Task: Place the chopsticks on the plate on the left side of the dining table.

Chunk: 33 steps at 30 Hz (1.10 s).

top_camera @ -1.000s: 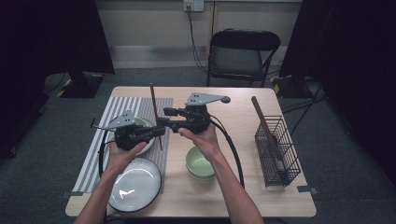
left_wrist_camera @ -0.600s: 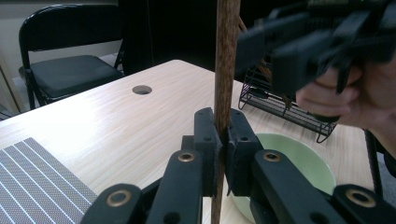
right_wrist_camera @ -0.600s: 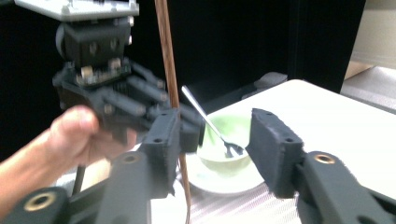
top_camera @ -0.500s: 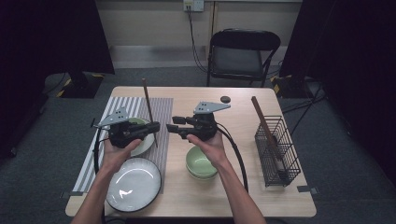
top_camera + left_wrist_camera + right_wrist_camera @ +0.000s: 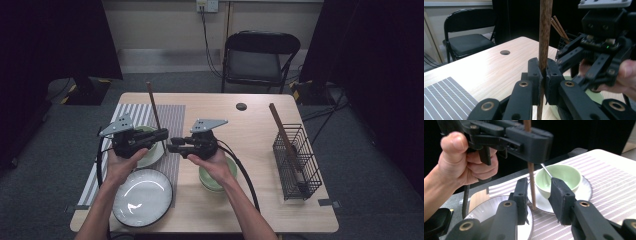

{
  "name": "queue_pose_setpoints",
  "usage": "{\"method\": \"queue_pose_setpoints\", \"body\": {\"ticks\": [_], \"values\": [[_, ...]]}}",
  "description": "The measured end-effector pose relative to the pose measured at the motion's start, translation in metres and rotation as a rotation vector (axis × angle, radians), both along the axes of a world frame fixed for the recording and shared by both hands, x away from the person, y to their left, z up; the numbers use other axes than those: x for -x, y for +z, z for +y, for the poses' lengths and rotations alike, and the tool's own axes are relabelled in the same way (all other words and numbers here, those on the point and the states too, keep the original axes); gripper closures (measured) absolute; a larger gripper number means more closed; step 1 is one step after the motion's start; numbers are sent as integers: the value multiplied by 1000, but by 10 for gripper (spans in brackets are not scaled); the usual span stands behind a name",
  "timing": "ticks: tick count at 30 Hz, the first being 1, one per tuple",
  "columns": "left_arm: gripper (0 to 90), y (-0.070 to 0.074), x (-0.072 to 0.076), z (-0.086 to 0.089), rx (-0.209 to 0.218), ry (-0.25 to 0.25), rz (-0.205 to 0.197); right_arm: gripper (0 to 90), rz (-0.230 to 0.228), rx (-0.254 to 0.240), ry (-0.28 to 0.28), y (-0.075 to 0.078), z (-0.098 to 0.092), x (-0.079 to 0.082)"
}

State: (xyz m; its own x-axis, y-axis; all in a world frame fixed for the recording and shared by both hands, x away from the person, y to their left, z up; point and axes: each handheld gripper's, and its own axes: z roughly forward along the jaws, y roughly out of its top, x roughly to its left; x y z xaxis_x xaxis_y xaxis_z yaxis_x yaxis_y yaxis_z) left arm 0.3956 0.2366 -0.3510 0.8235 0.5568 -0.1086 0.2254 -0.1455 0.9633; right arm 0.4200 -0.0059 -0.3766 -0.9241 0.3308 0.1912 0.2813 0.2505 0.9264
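While the stick (image 5: 545, 37) is clamped upright in the shut left fingers (image 5: 534, 75), the right fingers (image 5: 559, 195), just closing around its lower end without pressing it yet, are half open, so the handover is judged begun but unfinished.

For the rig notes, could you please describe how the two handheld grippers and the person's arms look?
Both the left gripper and right gripper are black, with hinged linkage jaws on brass-coloured pivots, a grey three-cornered plate on top and a trailing black cable. The forearms are bare, without sleeves.
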Motion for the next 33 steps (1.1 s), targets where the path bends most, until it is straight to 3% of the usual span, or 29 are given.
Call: {"method": "queue_pose_setpoints", "body": {"ticks": [7, 17, 23, 28, 33], "values": [[850, -2, 1, -9, 0, -23, 14, 729, 15, -4, 28, -9, 12, -1], [850, -1, 2, -9, 12, -37, 10, 846, 11, -5, 19, -13, 15, 0], [850, -2, 0, -9, 16, -50, 17, 863, 2, 1, 28, -12, 18, 2], [850, -3, 0, -10, 12, -51, 22, 839, 5, -24, 27, -11, 16, 1], [847, -3, 0, -11, 20, -54, 22, 865, -5, -7, 21, -9, 15, 3]]}}
